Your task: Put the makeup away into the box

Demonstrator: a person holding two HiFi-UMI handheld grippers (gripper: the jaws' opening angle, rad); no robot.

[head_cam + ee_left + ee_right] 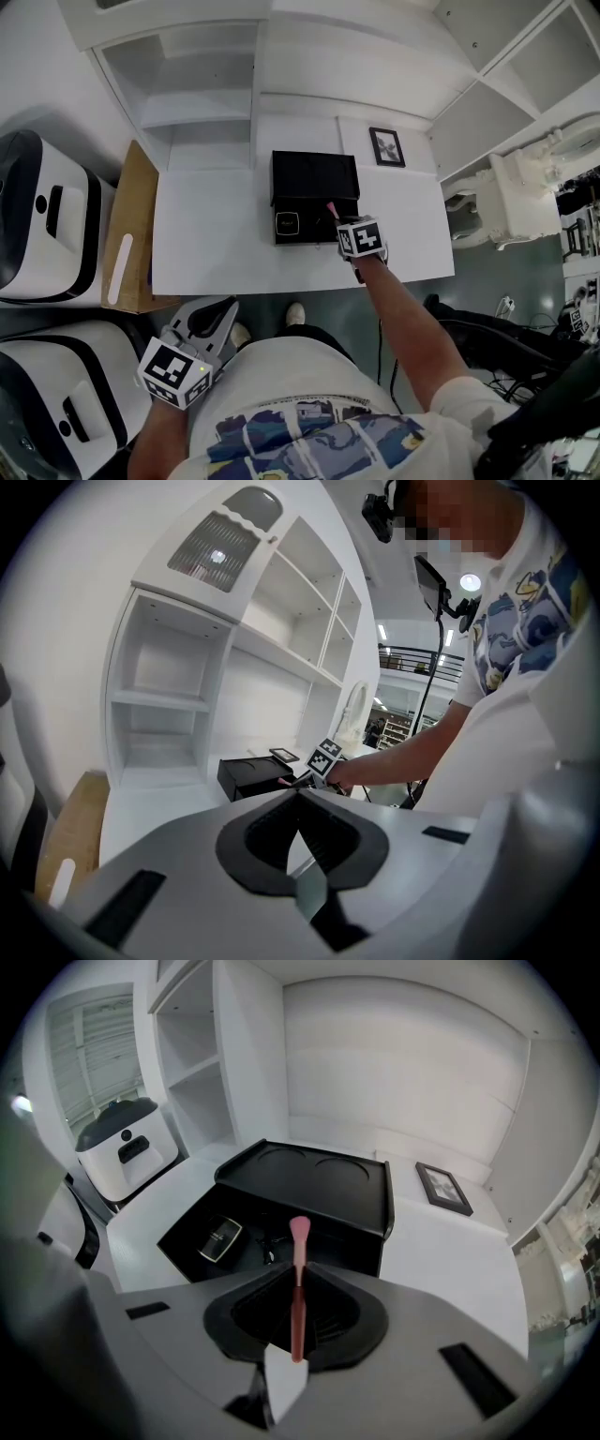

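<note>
On the left, our left gripper [217,317] hangs low by the torso, short of the worktop [211,239], its jaws pressed together with nothing between them. Moving right, our right arm stretches out over the worktop and the right gripper [336,217] tips steeply down above the open black box [314,176]. It's pinching a pink makeup brush [298,1283]. The brush's long axis runs along the jaws, head pointing forward over the box's inside, above the compact [220,1238] lying there.

Pink makeup brush [298,1297], black box [314,176], white table [216,234], brown cardboard panel [131,225], white shirt [309,427] with blue print
</note>
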